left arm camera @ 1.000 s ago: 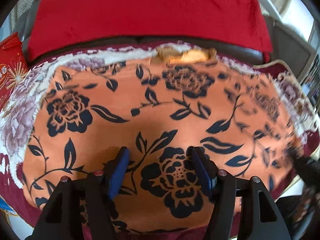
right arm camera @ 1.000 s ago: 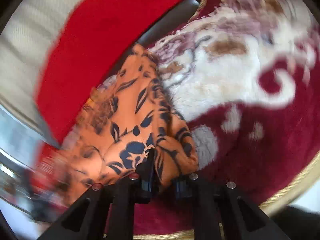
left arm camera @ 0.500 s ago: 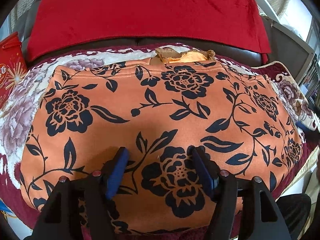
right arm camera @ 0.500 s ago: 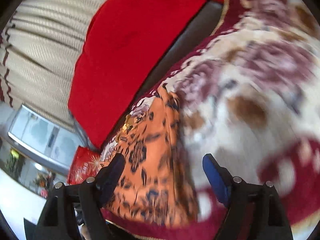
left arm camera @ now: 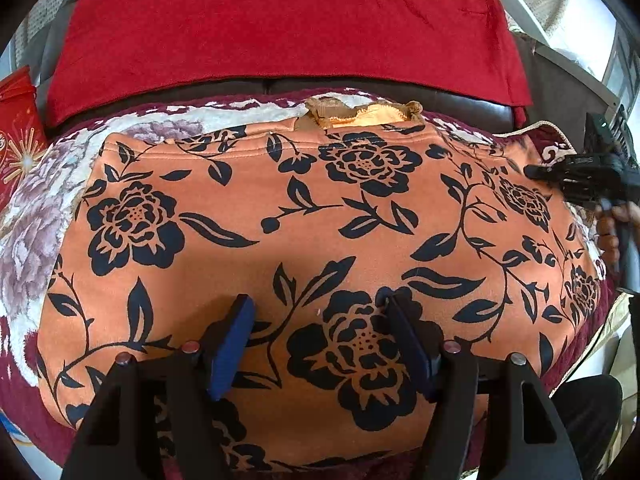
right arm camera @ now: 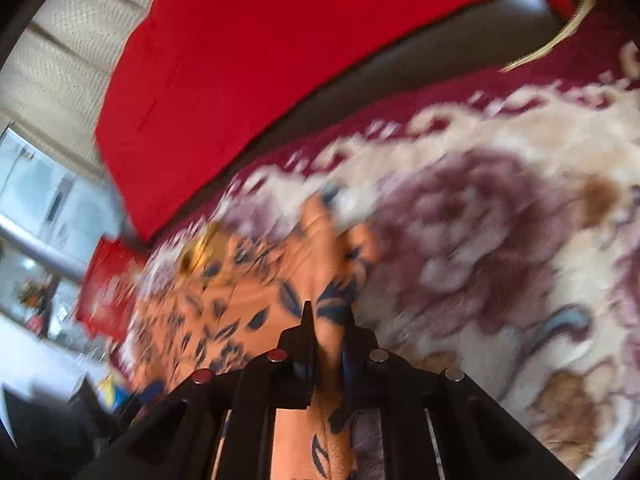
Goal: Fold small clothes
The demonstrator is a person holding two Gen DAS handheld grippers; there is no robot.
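Observation:
An orange garment [left arm camera: 304,216] with a black flower print lies spread flat on a plush floral blanket [left arm camera: 36,216]. My left gripper [left arm camera: 320,332] is open and empty, with its blue-padded fingers low over the garment's near middle. My right gripper [right arm camera: 326,320] is shut on the garment's right edge [right arm camera: 328,288], with a fold of orange cloth pinched between its fingers. It also shows in the left wrist view [left arm camera: 580,176] at the garment's far right corner. The right wrist view is blurred.
A red cloth [left arm camera: 280,24] covers the dark sofa back behind the blanket. A red box [left arm camera: 16,128] stands at the far left. A small orange item [left arm camera: 360,114] with a scalloped edge peeks out behind the garment's far hem. The blanket's gold-trimmed edge [left arm camera: 608,320] runs at right.
My right gripper was open half a second ago and has now shut on the garment's right edge. The left gripper has stayed open in place over the garment.

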